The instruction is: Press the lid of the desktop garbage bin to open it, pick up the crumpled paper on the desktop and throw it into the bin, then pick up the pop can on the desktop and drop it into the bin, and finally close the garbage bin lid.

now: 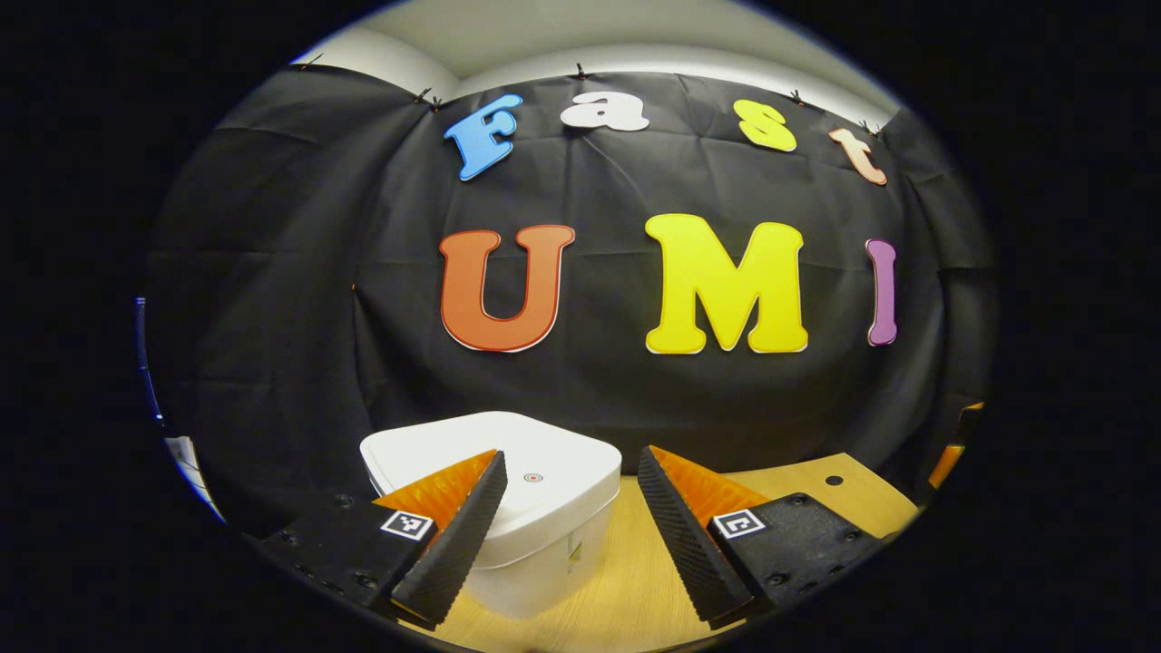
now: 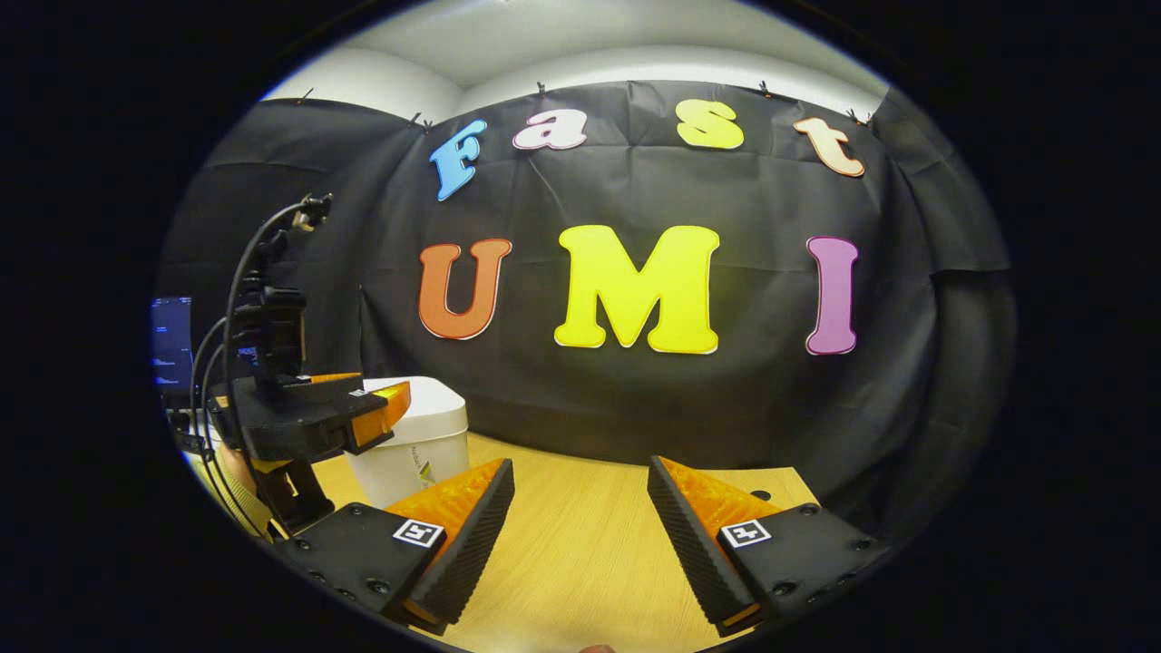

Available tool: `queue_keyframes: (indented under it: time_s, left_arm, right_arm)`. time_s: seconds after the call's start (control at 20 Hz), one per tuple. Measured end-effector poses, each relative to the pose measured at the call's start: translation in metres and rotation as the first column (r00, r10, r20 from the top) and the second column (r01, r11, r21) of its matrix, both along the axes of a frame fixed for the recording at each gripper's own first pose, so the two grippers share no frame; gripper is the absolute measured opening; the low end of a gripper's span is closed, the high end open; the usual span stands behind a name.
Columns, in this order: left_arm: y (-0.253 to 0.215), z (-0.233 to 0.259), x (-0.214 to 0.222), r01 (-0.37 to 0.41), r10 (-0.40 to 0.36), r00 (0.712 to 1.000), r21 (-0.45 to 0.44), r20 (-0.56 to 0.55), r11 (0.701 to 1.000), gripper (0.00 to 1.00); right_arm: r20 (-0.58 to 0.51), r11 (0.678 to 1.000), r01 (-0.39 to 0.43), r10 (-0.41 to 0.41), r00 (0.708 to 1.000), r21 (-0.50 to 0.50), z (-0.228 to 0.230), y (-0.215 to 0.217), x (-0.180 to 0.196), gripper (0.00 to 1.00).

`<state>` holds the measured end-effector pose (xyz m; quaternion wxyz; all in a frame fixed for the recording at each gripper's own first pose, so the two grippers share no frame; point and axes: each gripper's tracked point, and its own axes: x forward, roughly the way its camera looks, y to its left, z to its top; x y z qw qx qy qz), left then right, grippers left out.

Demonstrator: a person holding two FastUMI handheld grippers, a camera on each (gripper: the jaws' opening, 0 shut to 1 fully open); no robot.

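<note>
White plastic, the bin stands on the wooden table close in front of the black cloth wall, its lid down and flat with a small round mark near the middle; in the left gripper view the left gripper hangs just before it with its jaws spread wide and nothing between them; one finger overlaps the bin's near left corner, though whether it touches cannot be told, and the other stands off to the right over bare wood; a small dark hole shows in the table farther right, near the cloth; in the right gripper view the right gripper is likewise wide apart and empty above the table; nothing lies between its fingers but the wood grain; off to its left the other gripper, with black cables looping up from it, hovers at the bin's lid and hides much of the bin's left side; behind it a lit screen glows at the edge.
</note>
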<state>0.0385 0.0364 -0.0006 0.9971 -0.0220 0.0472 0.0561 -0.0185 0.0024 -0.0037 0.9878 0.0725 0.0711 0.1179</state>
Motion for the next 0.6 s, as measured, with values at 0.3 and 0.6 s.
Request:
queue_keyframes:
  time_s: [0.3,0.6]
  left_arm:
    - [-0.032,0.003,-0.032,0.061,-0.060,0.998,-0.033,0.025,0.998,0.95]
    - [-0.038,0.020,-0.054,0.090,-0.086,0.994,-0.053,0.072,0.995,0.95]
  right_arm:
    - [0.053,1.000,0.031,-0.031,0.998,-0.001,0.009,-0.010,0.000,0.95]
    - [0.070,0.998,0.066,-0.065,0.995,-0.018,0.009,-0.019,0.007,0.94]
